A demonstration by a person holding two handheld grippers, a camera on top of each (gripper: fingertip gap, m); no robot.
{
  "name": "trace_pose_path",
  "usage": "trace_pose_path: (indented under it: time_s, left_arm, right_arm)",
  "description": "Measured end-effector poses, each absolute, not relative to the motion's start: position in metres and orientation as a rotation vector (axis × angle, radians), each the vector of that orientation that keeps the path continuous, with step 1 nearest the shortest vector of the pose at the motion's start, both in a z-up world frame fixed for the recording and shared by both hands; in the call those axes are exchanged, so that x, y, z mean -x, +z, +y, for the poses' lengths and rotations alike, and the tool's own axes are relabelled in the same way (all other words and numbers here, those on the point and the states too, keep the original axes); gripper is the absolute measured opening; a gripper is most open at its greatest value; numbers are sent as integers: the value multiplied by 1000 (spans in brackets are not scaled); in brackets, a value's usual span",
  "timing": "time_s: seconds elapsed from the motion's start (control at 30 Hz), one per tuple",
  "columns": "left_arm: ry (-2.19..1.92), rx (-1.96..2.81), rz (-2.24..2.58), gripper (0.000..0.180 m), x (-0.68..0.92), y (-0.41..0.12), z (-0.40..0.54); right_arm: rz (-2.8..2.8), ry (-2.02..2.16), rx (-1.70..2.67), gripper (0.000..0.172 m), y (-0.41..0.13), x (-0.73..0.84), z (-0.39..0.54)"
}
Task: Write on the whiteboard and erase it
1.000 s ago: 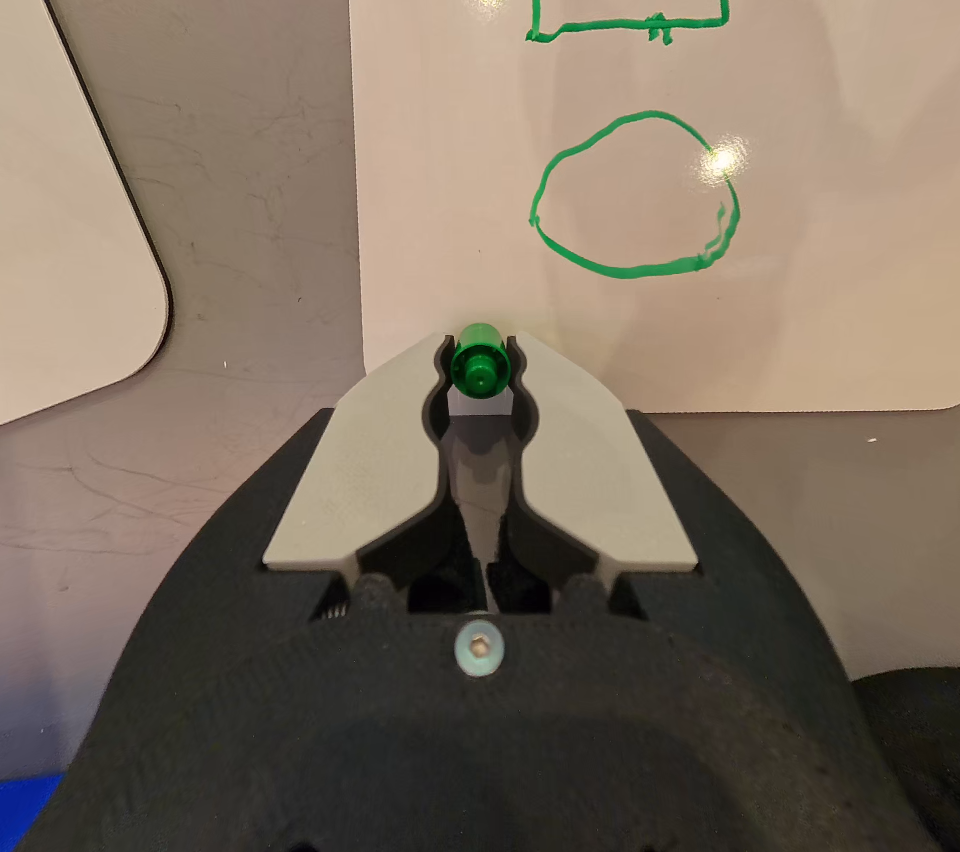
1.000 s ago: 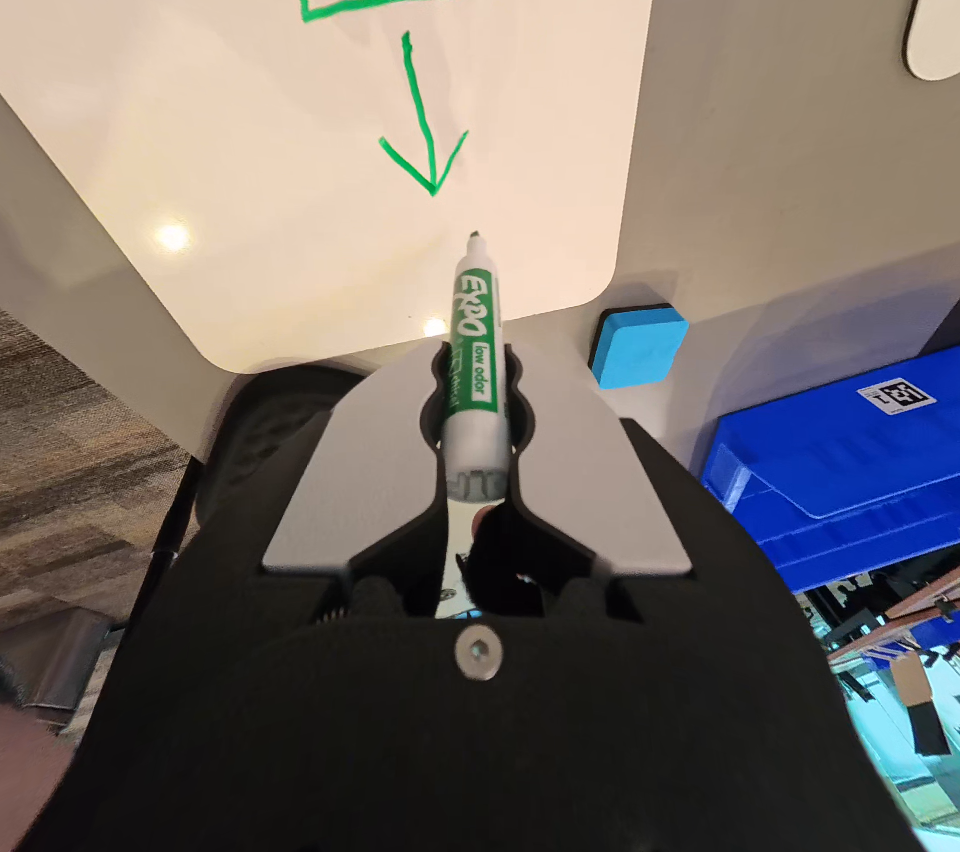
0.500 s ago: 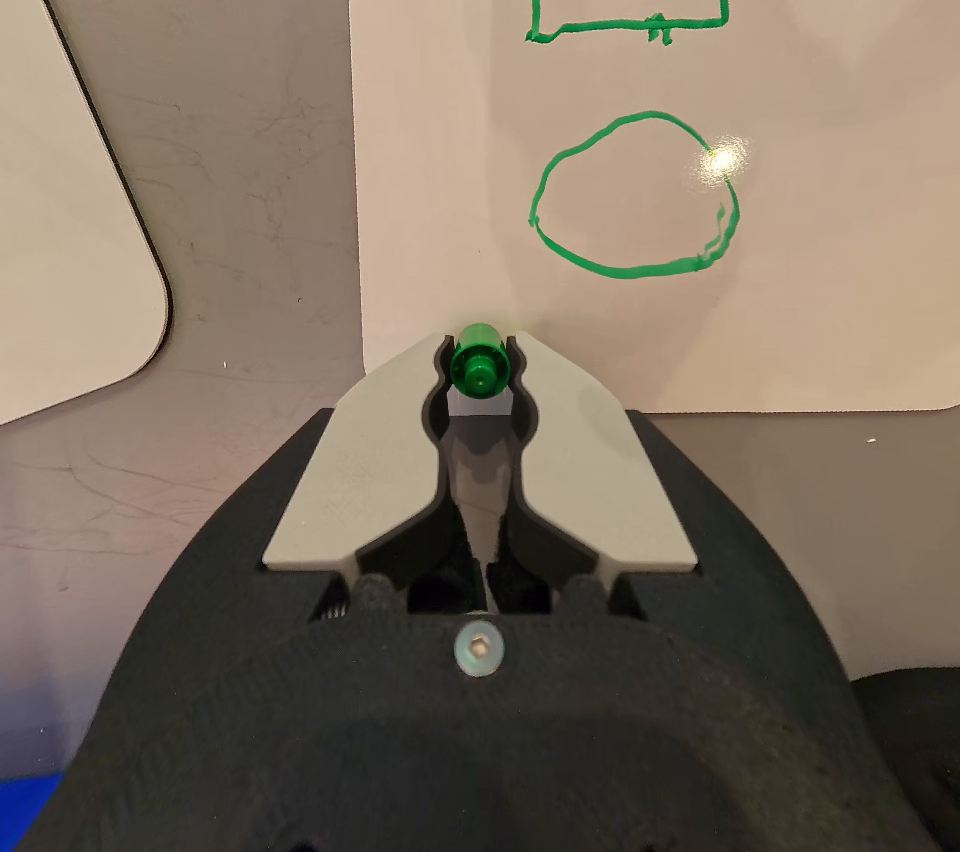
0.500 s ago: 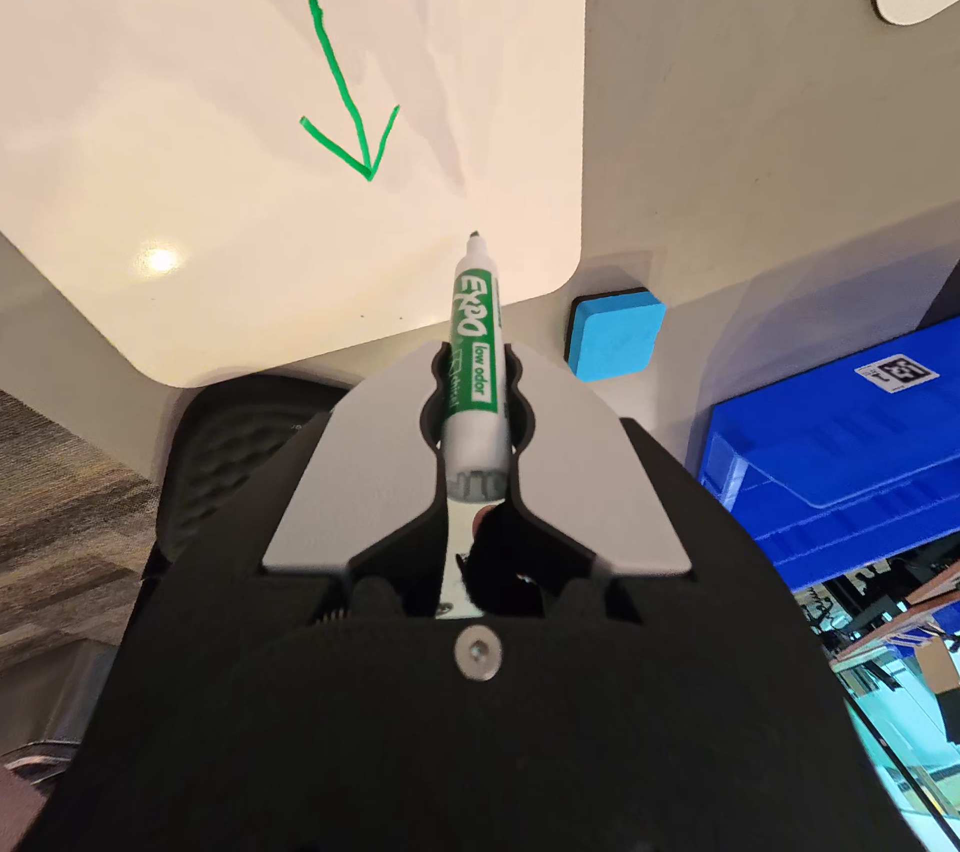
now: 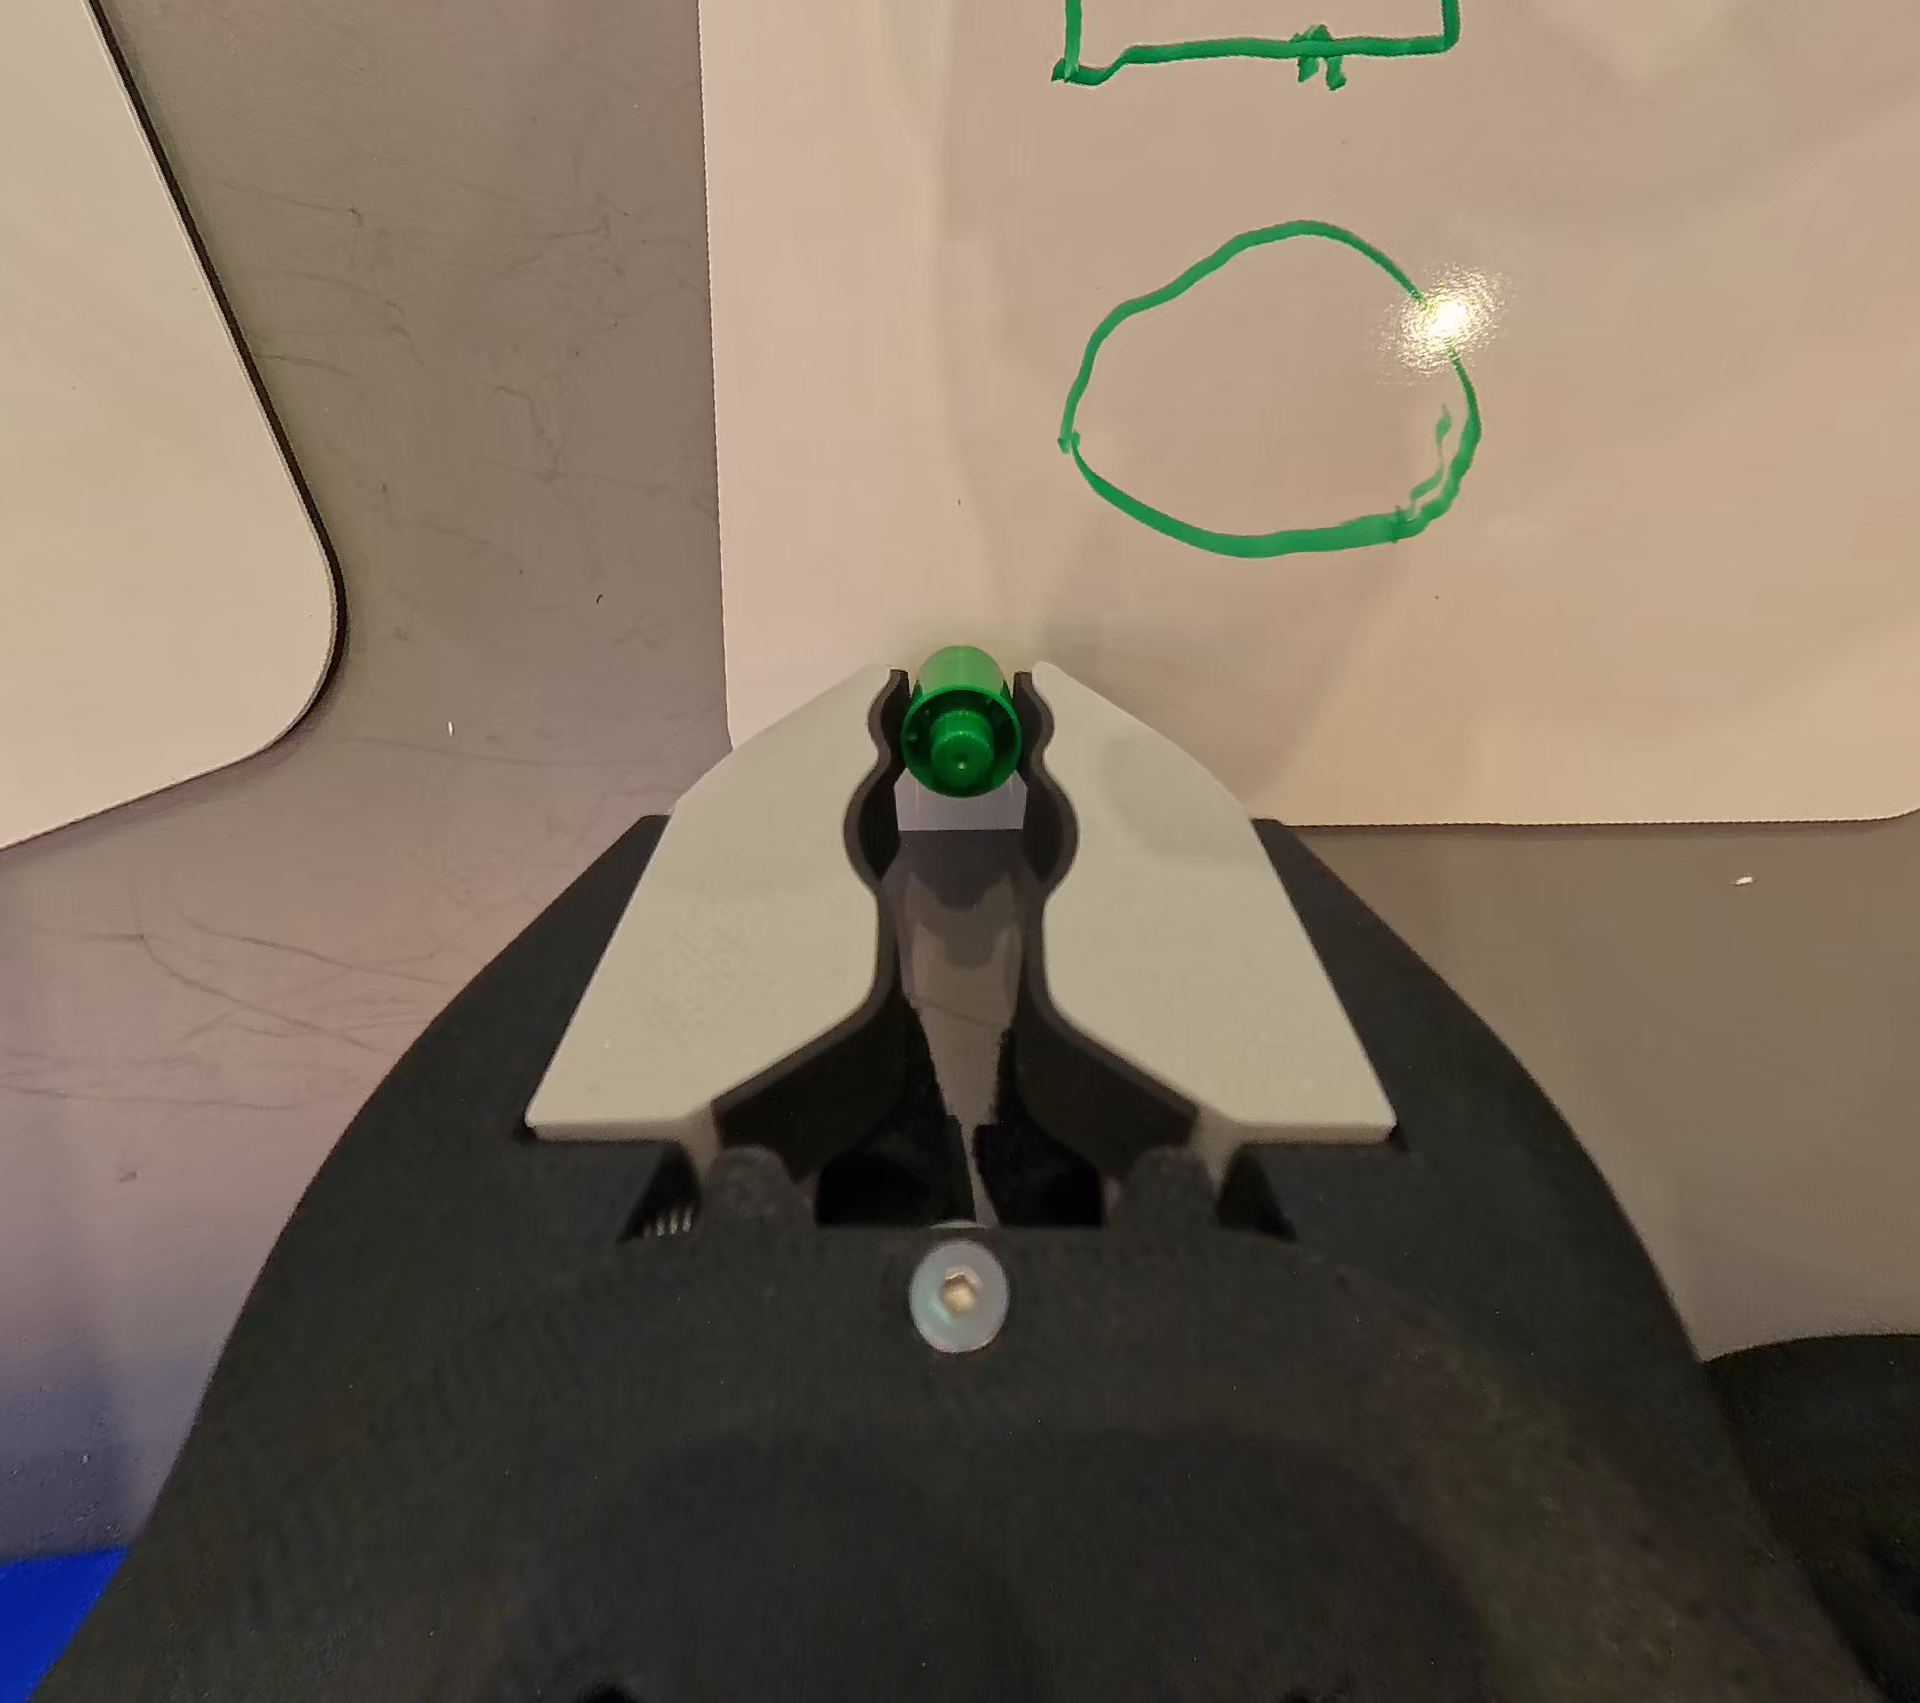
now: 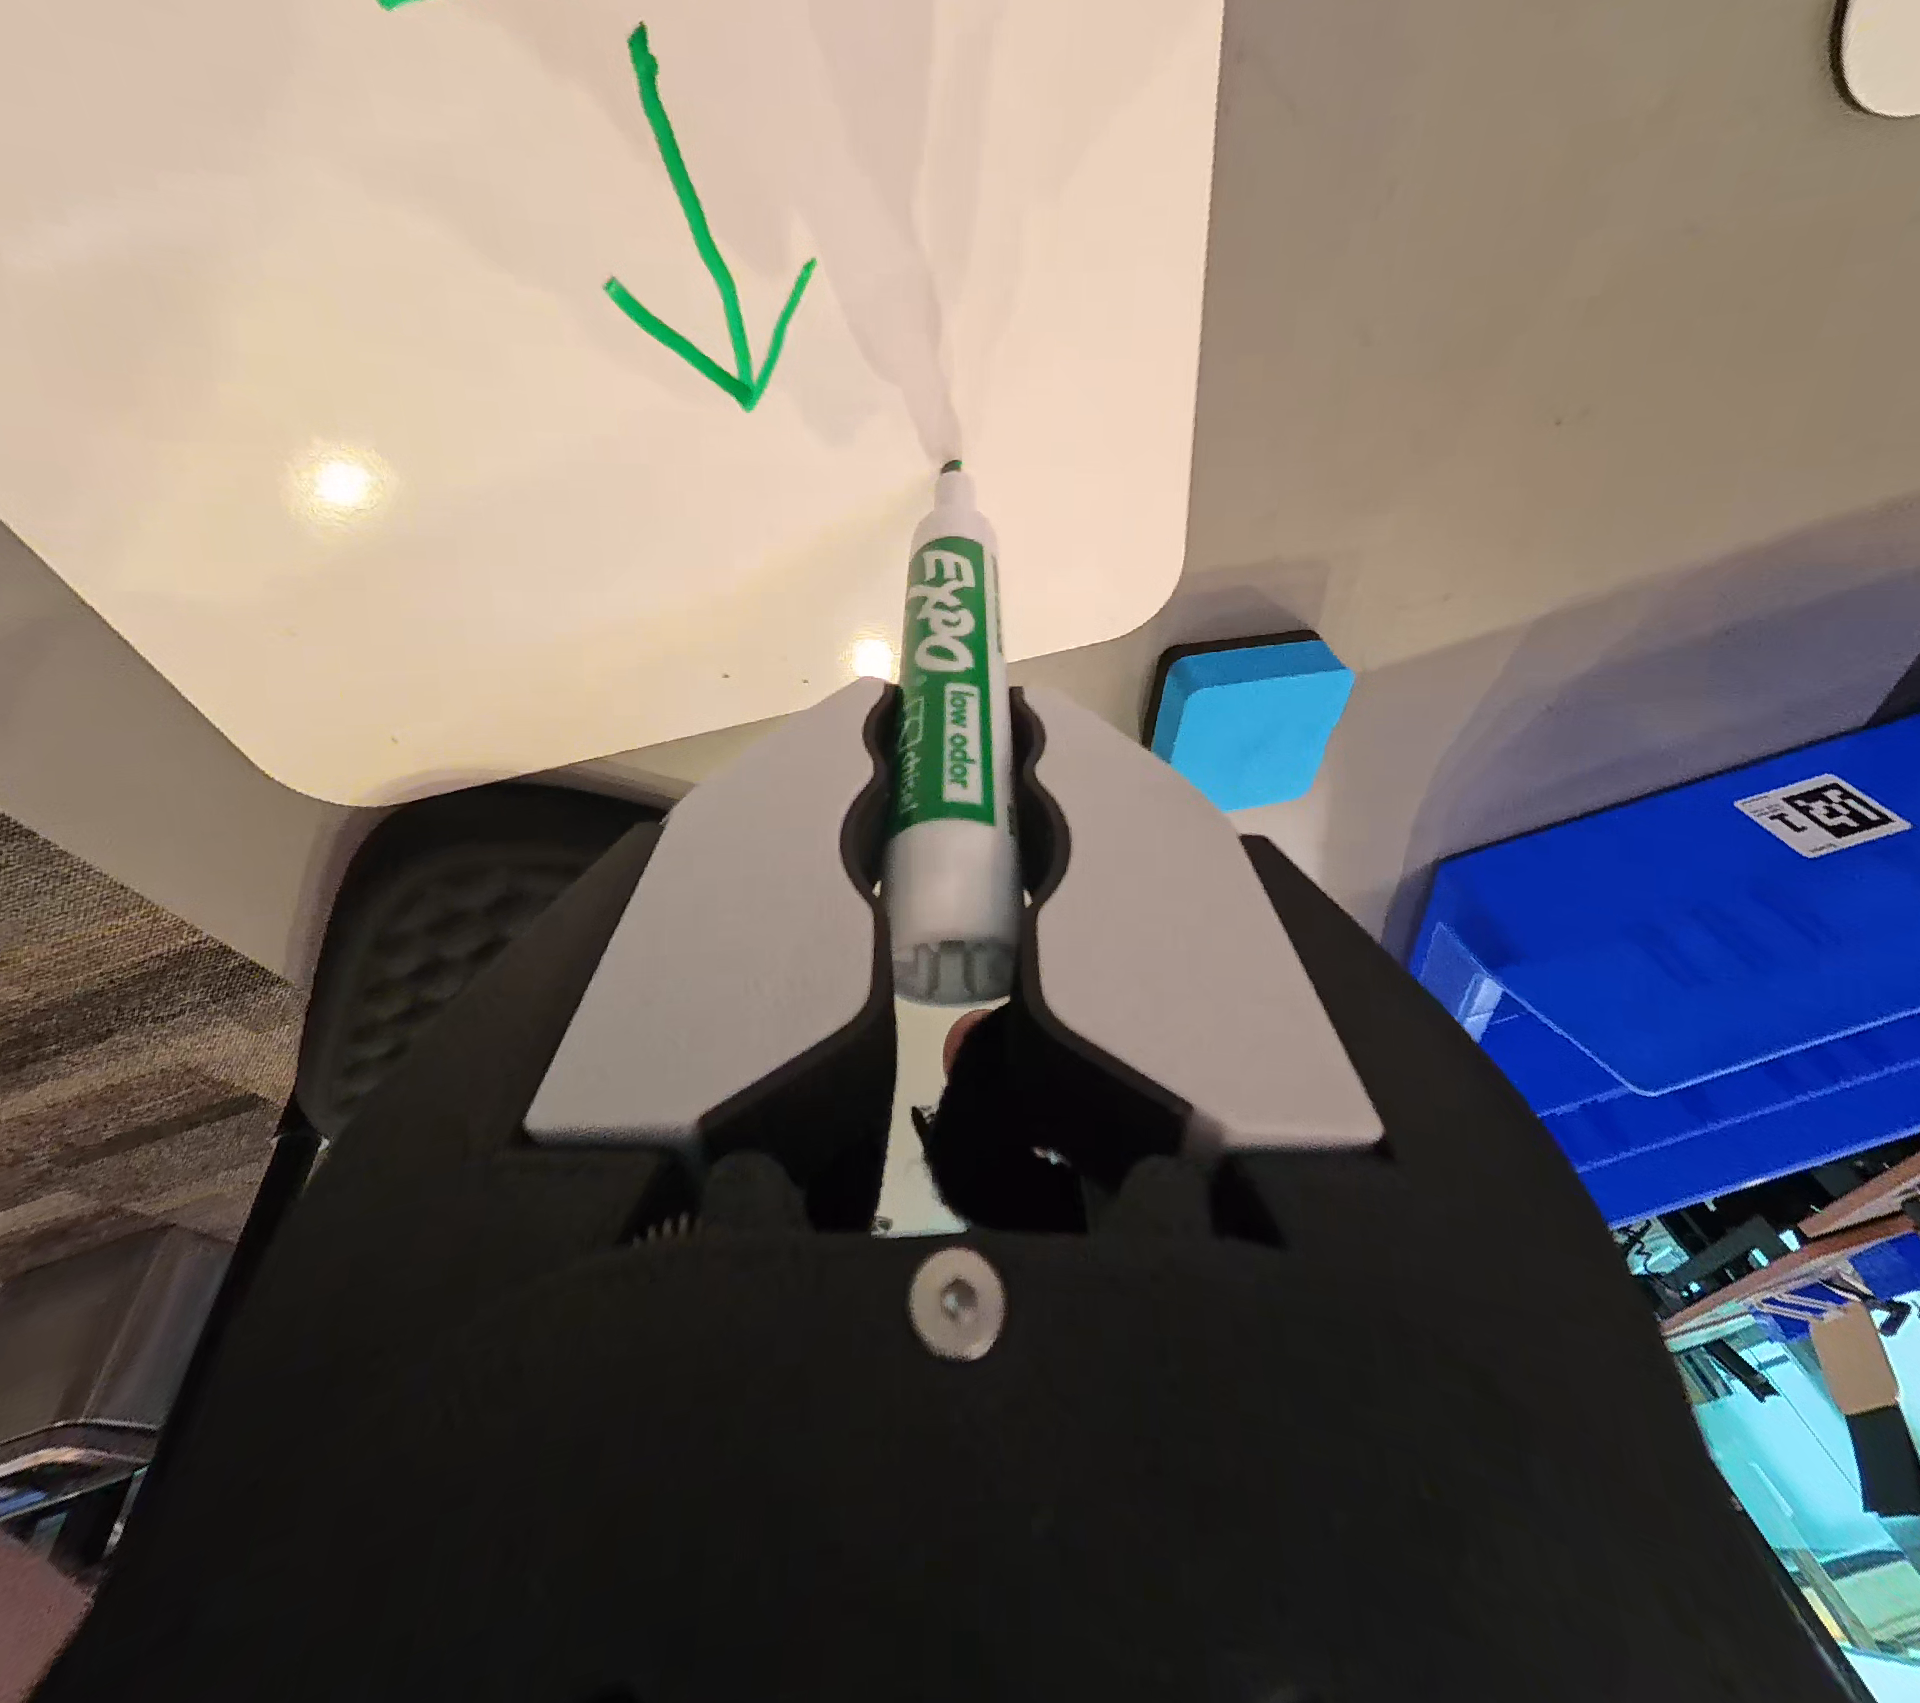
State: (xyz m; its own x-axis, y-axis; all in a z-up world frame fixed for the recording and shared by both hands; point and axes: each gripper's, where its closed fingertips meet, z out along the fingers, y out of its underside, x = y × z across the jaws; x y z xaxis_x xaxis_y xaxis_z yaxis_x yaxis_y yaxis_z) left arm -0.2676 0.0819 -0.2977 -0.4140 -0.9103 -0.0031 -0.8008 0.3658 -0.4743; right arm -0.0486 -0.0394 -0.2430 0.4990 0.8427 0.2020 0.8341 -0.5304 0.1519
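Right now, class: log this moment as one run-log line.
left gripper: shut on green marker cap | right gripper: shut on green marker, tip at whiteboard | blue eraser: untouched

Whiteboard (image 6: 520,219) glossy, smooth; marker (image 6: 951,718) shiny plastic; eraser (image 6: 1247,718) matt foam.

eraser (image 6: 1247,718) right of whiteboard (image 6: 416,510), bin (image 6: 1714,978) nearer
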Motion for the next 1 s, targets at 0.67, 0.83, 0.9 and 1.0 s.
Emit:
trace_pose_path:
  time_s: [0.67,0.83,0.9,1.0]
  left_arm:
    - [-581,1518,2368,19,267,-298,81]
    - [-582,1517,2369,19,267,-298,81]
    - [-584,1517,2369,19,267,-298,81]
    - [-584,1517,2369,19,267,-298,82]
  right_arm:
    - [1571,326,-2632,21,-243,85,-81]
    - [1556,339,-2630,21,-242,79,-82]
    - [1538,336,-2636,21,-242,75,-84]
    - [1508,341,-2642,21,-242,67,-88]
